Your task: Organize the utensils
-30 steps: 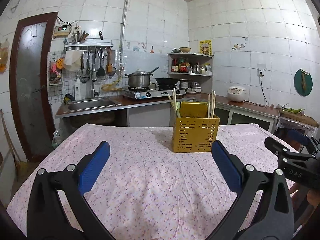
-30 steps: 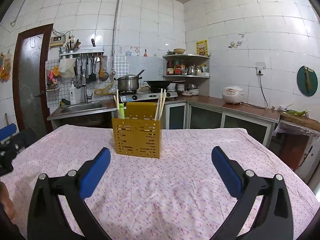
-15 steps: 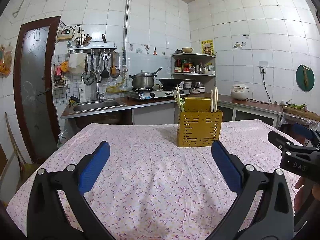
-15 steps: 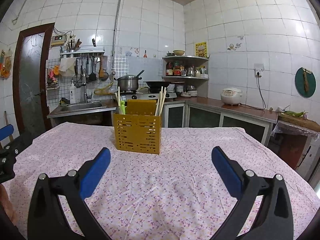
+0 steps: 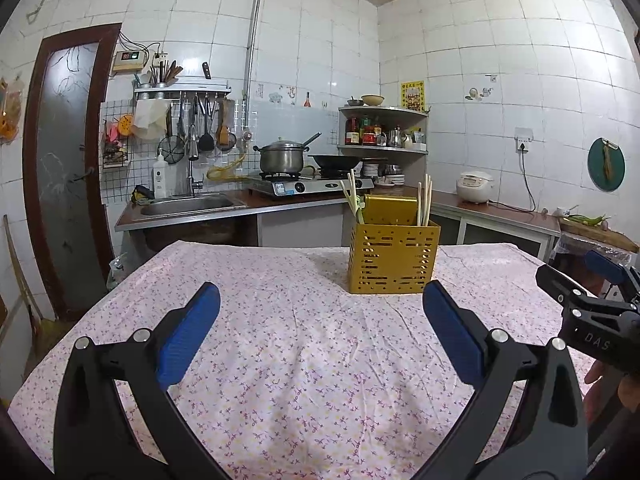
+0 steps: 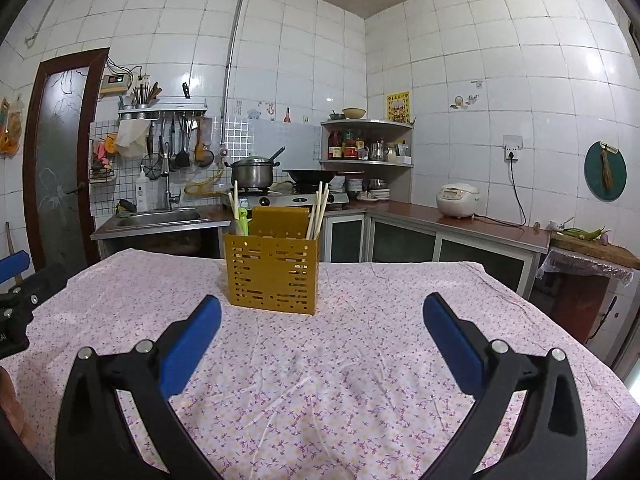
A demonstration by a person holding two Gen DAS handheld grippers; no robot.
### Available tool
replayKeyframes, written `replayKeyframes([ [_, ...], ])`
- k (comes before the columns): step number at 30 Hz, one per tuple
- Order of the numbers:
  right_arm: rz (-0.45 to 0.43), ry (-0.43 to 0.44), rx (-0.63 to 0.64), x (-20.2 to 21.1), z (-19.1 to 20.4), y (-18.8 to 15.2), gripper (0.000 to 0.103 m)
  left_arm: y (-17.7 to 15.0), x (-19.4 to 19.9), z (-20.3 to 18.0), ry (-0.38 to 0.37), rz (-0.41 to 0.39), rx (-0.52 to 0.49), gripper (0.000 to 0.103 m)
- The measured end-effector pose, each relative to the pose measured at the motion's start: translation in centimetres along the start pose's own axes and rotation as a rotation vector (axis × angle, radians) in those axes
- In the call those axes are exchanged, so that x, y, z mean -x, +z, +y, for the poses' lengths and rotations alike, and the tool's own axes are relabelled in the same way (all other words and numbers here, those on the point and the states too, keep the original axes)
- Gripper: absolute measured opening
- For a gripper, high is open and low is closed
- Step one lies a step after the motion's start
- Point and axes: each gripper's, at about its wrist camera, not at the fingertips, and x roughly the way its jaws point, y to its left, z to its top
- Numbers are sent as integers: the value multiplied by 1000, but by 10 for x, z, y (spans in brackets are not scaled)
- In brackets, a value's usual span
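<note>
Evidently nothing is held: the left gripper [image 5: 320, 336] and right gripper [image 6: 320, 336] are spread wide, empty. Both are kept well short of the yellow utensil caddy [image 6: 273, 274], where chopsticks [image 6: 319, 210] are already stood upright.

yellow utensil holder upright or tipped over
Upright. The yellow utensil holder sits flat on the tablecloth, chopsticks sticking up from its open top.

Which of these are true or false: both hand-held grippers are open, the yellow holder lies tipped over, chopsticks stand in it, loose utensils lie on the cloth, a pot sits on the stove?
1. Both the left hand-held gripper and right hand-held gripper are open: true.
2. The yellow holder lies tipped over: false, it stands upright.
3. Chopsticks stand in it: true.
4. Loose utensils lie on the tablecloth: false, none visible.
5. A pot sits on the stove: true.
</note>
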Motion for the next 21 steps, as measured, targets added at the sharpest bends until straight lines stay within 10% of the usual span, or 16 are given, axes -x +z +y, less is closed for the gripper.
replayKeyframes([
  [21, -4, -8, -18, 9, -6, 3, 99, -2, 15, -16, 19, -51, -58, 98],
])
